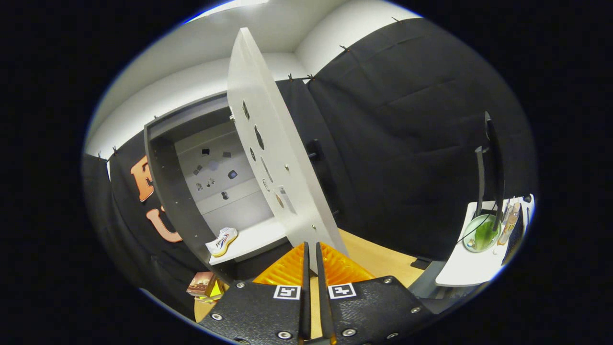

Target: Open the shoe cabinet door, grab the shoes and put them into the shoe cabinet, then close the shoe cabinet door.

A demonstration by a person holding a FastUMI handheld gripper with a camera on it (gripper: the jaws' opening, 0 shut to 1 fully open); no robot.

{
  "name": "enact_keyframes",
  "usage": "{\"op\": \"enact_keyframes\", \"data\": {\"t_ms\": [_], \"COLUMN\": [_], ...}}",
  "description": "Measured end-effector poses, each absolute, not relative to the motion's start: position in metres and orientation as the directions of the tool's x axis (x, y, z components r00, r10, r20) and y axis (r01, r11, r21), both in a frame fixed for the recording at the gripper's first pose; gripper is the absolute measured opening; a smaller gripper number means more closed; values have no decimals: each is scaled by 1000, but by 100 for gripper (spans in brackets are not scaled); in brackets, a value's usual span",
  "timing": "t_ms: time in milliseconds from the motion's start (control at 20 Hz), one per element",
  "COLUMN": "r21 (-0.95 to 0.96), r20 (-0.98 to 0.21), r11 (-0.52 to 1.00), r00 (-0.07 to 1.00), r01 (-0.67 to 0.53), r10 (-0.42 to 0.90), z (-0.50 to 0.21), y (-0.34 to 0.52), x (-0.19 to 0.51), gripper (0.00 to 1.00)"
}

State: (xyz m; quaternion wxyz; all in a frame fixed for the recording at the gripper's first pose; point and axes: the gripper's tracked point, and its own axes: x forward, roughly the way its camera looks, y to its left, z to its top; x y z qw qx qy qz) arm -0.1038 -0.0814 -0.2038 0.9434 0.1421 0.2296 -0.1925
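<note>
Shoe [222, 241] lies on the cabinet [165, 182] shelf, beyond and left of the tool [310, 254], whose fingers pinch the lower edge of the open door [273, 158].

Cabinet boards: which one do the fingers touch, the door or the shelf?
The door: its lower corner sits between the nearly closed hand-held gripper fingers. The shelf holds the shoe.
</note>
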Motion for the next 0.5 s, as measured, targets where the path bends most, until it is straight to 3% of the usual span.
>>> {"op": "enact_keyframes", "data": {"t_ms": [200,500], "r21": [143,105], "r20": [-498,-603], "r11": [948,991], "r00": [848,798], "r01": [285,79], "r10": [-180,0], "z": [-208,-265], "y": [-30,36], "x": [-91,-82], "gripper": [23,61]}}
